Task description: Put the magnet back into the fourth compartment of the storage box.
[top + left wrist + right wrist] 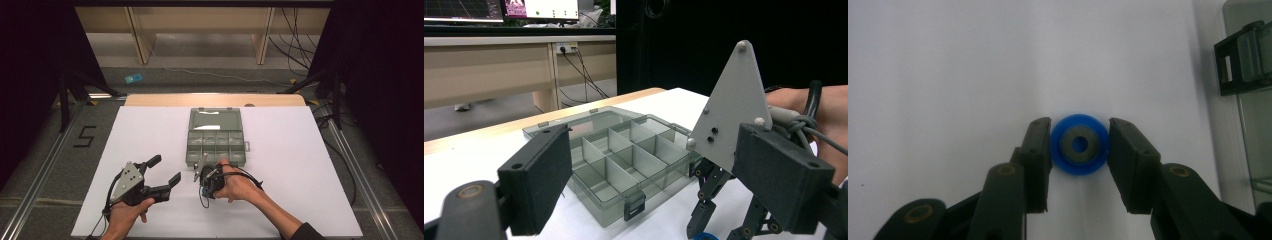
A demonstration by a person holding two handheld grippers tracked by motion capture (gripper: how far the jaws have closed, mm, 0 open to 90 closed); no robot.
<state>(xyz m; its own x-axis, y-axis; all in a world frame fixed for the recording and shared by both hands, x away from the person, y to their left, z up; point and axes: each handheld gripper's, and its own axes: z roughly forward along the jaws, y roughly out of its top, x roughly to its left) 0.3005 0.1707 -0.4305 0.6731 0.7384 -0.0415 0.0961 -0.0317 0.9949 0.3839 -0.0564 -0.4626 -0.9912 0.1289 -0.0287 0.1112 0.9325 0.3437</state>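
Blue ring (1079,145) flat on the table, hole upward, pinched by right tool (1079,150).

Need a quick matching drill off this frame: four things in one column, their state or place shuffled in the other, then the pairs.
Things
1. left gripper
2. right gripper
3. small blue ring with a grey centre
4. clear grey plastic compartment box

States or places
A. lid folded back, compartments look empty
B. flat on the white table cover, between two black jaws
C. jaws spread wide, nothing between them
D. pointed down, jaws closed in on both sides of a small part

Pairs: 1-C, 2-D, 3-B, 4-A
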